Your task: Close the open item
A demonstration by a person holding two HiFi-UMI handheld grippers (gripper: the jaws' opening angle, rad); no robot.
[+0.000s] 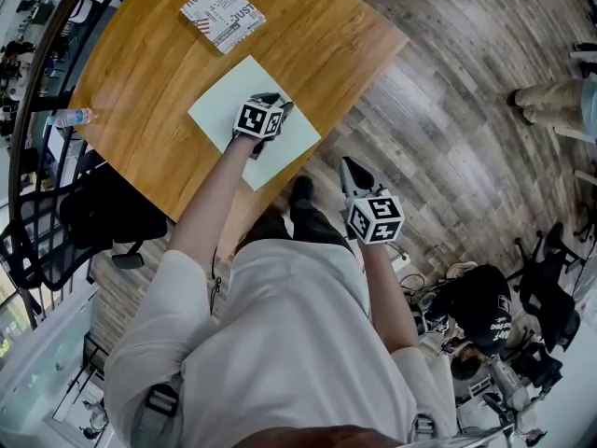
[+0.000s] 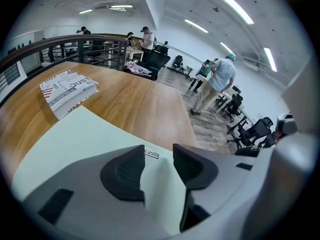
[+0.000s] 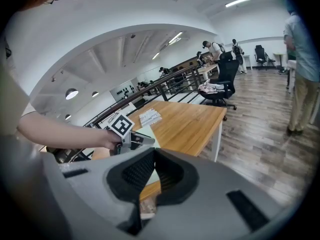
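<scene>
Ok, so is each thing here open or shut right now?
Left gripper: open, jaws apart over the pale green folder, not pinching it.
Right gripper: shut, empty, held off the table.
Pale green folder: lying flat on the wooden table, looks closed.
Printed box: lying flat, lid shut.
Water bottle: at the table's edge, too small to tell if capped.

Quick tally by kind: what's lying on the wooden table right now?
pale green folder: 1
newsprint-patterned box: 1
clear plastic bottle: 1
Total: 3
</scene>
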